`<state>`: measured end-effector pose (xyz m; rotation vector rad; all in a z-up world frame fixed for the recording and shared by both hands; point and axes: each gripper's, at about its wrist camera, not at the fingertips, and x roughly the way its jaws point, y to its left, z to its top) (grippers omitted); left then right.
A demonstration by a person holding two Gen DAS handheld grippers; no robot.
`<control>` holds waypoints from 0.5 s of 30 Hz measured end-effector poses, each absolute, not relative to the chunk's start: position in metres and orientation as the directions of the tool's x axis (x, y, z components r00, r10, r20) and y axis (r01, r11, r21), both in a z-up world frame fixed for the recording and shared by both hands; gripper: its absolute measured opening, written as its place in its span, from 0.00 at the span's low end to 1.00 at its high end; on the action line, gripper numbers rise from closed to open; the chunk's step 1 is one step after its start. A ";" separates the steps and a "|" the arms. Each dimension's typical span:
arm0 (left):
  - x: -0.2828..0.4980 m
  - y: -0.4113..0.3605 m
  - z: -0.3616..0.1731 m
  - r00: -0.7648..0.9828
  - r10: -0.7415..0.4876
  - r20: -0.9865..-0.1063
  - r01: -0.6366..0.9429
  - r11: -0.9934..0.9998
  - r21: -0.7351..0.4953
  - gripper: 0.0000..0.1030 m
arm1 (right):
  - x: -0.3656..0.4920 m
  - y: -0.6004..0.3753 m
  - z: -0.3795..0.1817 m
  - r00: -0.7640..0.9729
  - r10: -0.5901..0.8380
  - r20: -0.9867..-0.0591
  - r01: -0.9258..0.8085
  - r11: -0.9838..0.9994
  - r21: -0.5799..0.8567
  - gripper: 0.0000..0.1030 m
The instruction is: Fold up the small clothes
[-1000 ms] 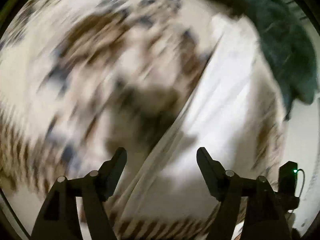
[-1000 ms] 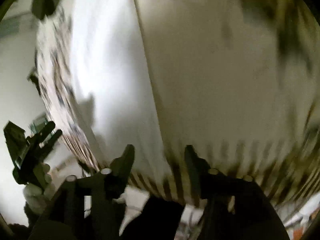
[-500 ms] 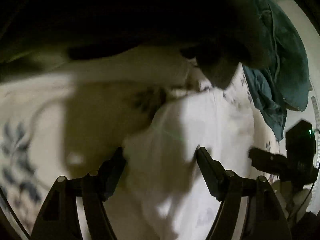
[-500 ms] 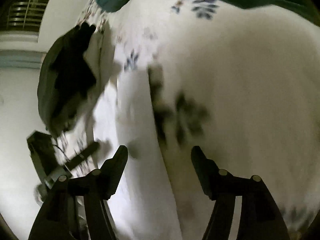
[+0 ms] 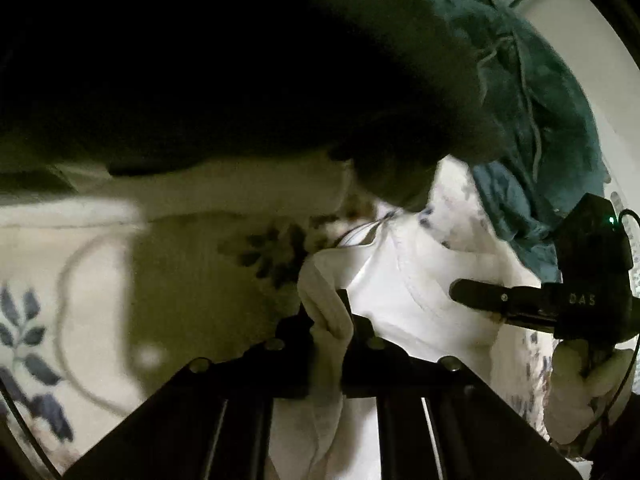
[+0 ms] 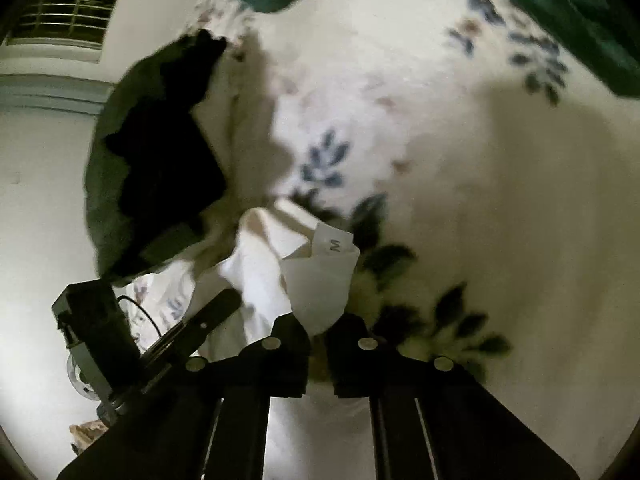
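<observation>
Both jaws, apart earlier, now pinch the white garment (image 5: 404, 280) over floral bedding (image 6: 460, 152).

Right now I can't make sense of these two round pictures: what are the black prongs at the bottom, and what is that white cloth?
No robot here: a person holds a tool in each hand, and each tool carries a wide-angle camera looking along its two prongs. One picture comes from the left hand-held gripper, the other from the right hand-held gripper. Each also shows the other tool off to the side. Both are closed on the same white garment, whose tag reads M. It lies on a white bedspread with blue leaf prints. A teal garment and a dark garment lie nearby. A gloved hand grips the right tool.
</observation>
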<state>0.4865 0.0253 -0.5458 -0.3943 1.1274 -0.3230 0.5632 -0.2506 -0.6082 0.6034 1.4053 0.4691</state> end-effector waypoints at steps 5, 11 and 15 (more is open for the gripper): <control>0.469 0.036 -0.508 0.452 -0.439 -0.777 0.069 0.885 -0.460 0.06 | 0.548 -0.244 -0.567 0.157 0.657 -0.738 -0.013 0.748 0.663 0.06; 0.424 0.027 -0.462 0.513 -0.430 -0.743 0.113 0.892 -0.438 0.06 | 0.510 -0.230 -0.516 0.194 0.671 -0.716 -0.127 0.741 0.660 0.05; 0.368 0.035 -0.444 0.510 -0.447 -0.735 0.132 0.885 -0.446 0.10 | 0.443 -0.229 -0.479 0.201 0.691 -0.694 -0.222 0.722 0.655 0.04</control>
